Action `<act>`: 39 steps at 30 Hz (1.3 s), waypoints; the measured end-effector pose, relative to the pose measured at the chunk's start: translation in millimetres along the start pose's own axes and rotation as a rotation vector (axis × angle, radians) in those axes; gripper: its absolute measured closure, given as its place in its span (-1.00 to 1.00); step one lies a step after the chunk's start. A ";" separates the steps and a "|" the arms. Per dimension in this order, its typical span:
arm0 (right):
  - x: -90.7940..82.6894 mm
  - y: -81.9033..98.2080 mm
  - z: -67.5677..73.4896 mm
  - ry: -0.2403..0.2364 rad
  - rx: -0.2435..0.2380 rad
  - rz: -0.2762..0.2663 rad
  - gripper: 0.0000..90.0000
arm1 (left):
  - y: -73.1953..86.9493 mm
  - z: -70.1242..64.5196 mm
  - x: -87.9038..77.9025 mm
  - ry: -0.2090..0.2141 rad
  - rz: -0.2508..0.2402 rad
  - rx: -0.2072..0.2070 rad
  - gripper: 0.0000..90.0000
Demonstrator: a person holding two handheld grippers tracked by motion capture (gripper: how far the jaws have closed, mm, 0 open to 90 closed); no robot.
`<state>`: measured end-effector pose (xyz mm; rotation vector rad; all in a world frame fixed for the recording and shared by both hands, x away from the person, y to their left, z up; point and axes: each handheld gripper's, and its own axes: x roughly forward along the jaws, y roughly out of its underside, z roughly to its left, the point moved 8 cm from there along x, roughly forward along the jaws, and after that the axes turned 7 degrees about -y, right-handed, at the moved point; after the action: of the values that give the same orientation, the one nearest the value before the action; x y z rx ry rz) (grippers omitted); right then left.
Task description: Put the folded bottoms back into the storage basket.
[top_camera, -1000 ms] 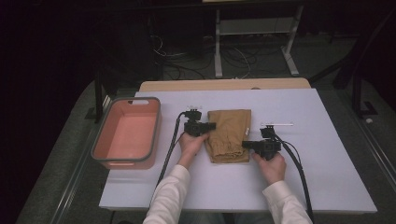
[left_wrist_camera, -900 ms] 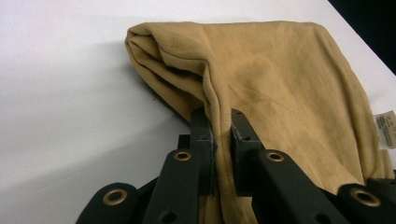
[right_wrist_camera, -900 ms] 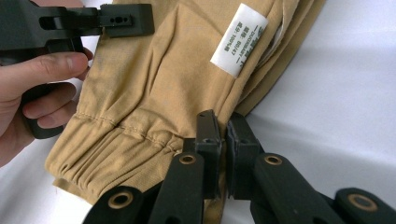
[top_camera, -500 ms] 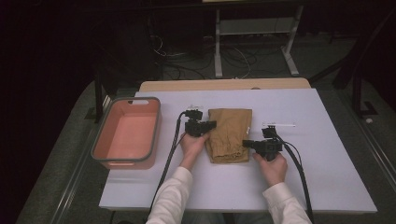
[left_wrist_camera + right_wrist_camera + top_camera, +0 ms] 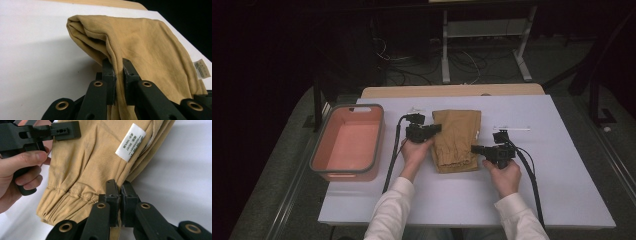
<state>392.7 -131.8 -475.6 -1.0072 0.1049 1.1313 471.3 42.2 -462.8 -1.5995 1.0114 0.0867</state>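
A folded tan garment [image 5: 457, 140] lies near the middle of the white worktop [image 5: 562, 170], just right of a pink bin [image 5: 347, 142] with a grey rim. It looks like trousers or a similar piece, with a gathered elastic hem at the near end and a white care label [image 5: 130, 142] sewn in on the right side.

The left gripper [image 5: 428, 131] has its jaws pressed together on a fold of the garment's left edge; in the left gripper view the cloth [image 5: 140, 50] drapes up and over from the pinch. The right gripper [image 5: 479, 149] has its jaws closed on the right edge, close to the elastic hem [image 5: 67, 200], with fabric caught between the pads.

The garment reads as light, soft and limp: it will sag wherever it is not supported and the stacked layers can slide apart. A pinch that catches only the top layer would likely let the fold open when lifted. Judging by the folds, the safest holds are the two side edges where all layers meet, taken deep enough to trap every layer; the thick elastic hem offers the firmest bite. Nothing fragile here, and the weave seems unlikely to slip from the pads
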 end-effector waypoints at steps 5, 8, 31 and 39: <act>-3.9 -7.4 7.0 -0.001 -0.018 -0.007 0.89 | -9.3 -2.6 -8.1 0.003 -0.017 0.007 0.85; -5.1 -9.7 8.8 -0.001 -0.022 -0.008 0.89 | -12.4 -3.6 -11.3 0.003 -0.022 0.015 0.85; -7.6 -36.3 46.8 -0.028 -0.085 -0.030 0.89 | -51.6 1.1 -54.8 0.016 -0.087 0.022 0.85; -3.6 -46.9 60.9 -0.042 -0.113 -0.030 0.89 | -64.7 6.7 -72.1 0.003 -0.108 0.036 0.85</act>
<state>403.6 -93.7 -409.7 -1.0815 -0.0078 1.1402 470.8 83.7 -375.0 -1.6183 0.9223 -0.0078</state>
